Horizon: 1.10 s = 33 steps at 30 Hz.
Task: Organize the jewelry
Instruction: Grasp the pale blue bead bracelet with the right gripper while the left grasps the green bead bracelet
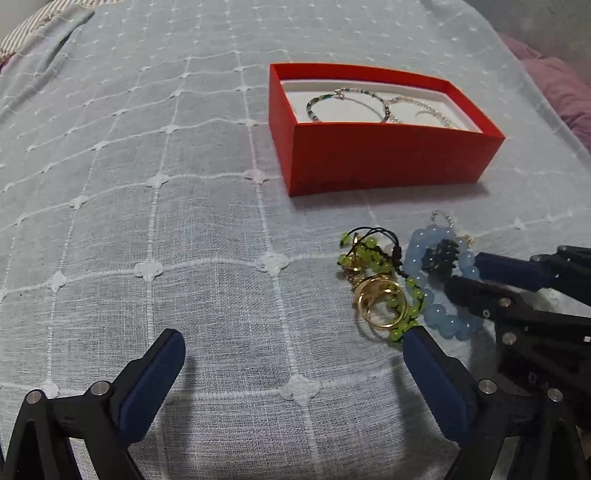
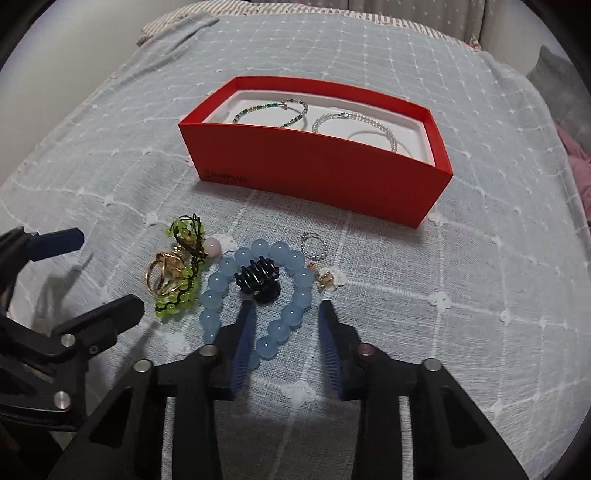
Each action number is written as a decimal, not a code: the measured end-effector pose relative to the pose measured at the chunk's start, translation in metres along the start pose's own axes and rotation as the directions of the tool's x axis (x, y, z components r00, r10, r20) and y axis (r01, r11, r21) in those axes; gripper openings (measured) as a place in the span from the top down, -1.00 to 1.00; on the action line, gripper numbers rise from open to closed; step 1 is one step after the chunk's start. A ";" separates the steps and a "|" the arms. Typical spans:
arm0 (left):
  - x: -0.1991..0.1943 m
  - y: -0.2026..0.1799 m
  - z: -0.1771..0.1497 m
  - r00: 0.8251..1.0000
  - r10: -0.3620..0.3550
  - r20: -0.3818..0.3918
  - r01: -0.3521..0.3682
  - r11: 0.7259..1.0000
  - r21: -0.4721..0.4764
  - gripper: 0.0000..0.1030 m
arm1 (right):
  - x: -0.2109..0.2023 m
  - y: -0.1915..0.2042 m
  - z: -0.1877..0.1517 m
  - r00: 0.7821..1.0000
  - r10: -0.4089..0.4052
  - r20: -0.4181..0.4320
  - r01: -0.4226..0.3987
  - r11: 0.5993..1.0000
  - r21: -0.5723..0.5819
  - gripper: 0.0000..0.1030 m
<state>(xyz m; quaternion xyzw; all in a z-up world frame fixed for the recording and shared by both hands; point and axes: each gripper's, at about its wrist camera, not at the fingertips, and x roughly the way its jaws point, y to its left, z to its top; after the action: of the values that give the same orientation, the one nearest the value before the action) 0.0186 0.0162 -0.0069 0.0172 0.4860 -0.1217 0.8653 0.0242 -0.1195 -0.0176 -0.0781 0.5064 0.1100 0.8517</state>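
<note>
Home bedroom, bed w/ pale blue checked bedspread, striped pillow at far edge, jewelry laid out

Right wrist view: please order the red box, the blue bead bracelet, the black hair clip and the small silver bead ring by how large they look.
1. red box
2. blue bead bracelet
3. black hair clip
4. small silver bead ring

The clip and ring look close in size, so their order is unsure.

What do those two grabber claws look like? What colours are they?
Both look alike. The left gripper has black plastic arms shaped like open triangles, joined by shiny round silver pins, and each finger ends in a flat dark blue pad. The right gripper has the same black frame and silver pins; its blue pads have fine ridges across them. No cables, markings or sleeves show.
</note>
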 end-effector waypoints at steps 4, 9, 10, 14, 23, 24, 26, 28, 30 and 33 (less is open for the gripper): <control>-0.002 0.002 0.003 0.999 -0.026 0.022 0.026 1.000 0.006 -0.66 | -0.002 -0.004 -0.001 1.000 0.014 -0.014 -0.014 1.000 -0.006 0.76; -0.009 -0.004 0.006 0.996 -0.069 0.051 0.068 0.998 0.017 -0.14 | -0.011 -0.016 -0.003 1.000 -0.003 0.004 0.003 1.000 0.013 0.76; -0.009 -0.005 0.008 0.995 -0.080 0.055 0.080 0.997 0.015 0.04 | -0.014 -0.020 -0.003 1.000 -0.003 0.011 0.002 1.000 0.023 0.76; -0.007 -0.007 0.016 0.986 -0.156 0.059 0.157 0.988 -0.013 0.21 | -0.029 -0.035 -0.004 0.999 -0.003 0.045 0.000 0.998 0.061 0.76; 0.010 -0.010 0.034 0.978 -0.209 0.017 0.210 0.968 -0.135 0.26 | -0.060 -0.061 -0.005 0.993 0.019 0.114 -0.032 0.993 0.113 0.76; 0.013 -0.010 0.036 0.978 -0.207 0.014 0.207 0.967 -0.149 0.26 | -0.061 -0.061 -0.004 0.993 0.020 0.117 -0.034 0.993 0.116 0.76; 0.016 -0.011 0.039 0.979 -0.205 0.012 0.204 0.965 -0.163 0.26 | -0.063 -0.064 -0.003 0.992 0.021 0.123 -0.036 0.992 0.120 0.76; 0.019 -0.014 0.042 0.981 -0.194 0.006 0.192 0.967 -0.170 0.26 | -0.066 -0.065 -0.001 0.992 0.025 0.126 -0.040 0.992 0.122 0.76; 0.024 -0.015 0.044 0.984 -0.176 -0.007 0.172 0.968 -0.180 0.26 | -0.067 -0.067 -0.002 0.991 0.027 0.128 -0.043 0.991 0.123 0.76; 0.030 -0.018 0.045 0.988 -0.154 -0.020 0.147 0.971 -0.189 0.30 | -0.066 -0.068 0.000 0.991 0.029 0.129 -0.046 0.991 0.125 0.76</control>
<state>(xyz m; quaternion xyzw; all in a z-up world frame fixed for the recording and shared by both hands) 0.0673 -0.0135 -0.0075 -0.0989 0.5100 -0.1404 0.8429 0.0116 -0.1921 0.0420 -0.0066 0.4589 0.0981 0.8830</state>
